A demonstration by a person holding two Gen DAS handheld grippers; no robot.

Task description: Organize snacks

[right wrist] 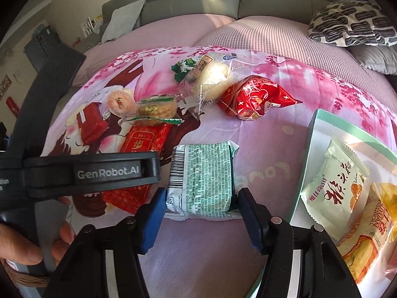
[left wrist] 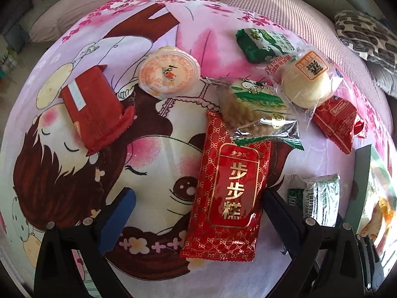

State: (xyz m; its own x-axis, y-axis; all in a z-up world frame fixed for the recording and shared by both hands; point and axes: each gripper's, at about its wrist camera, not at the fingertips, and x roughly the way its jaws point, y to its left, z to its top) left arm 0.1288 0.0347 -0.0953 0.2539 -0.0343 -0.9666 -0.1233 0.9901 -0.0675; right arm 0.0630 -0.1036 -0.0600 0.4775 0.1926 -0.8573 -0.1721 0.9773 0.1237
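Snacks lie scattered on a pink cartoon-print cloth (left wrist: 74,173). My left gripper (left wrist: 198,213) is open, its blue pads either side of a long red and gold cake packet (left wrist: 228,193). My right gripper (right wrist: 202,213) is open around the near end of a green and white packet (right wrist: 202,176), which also shows in the left wrist view (left wrist: 320,198). Further off lie a red packet (left wrist: 96,109), a jelly cup (left wrist: 168,74), a biscuit pack (left wrist: 250,106), a round bun (left wrist: 305,84), a green packet (left wrist: 263,42) and a red foil packet (right wrist: 255,99).
A pale green box (right wrist: 312,134) at the right holds a light green packet (right wrist: 335,188) and a yellow egg-roll packet (right wrist: 369,243). A patterned cushion (right wrist: 352,24) lies at the back right on the sofa (right wrist: 198,0). The left gripper's body (right wrist: 82,173) crosses the right wrist view.
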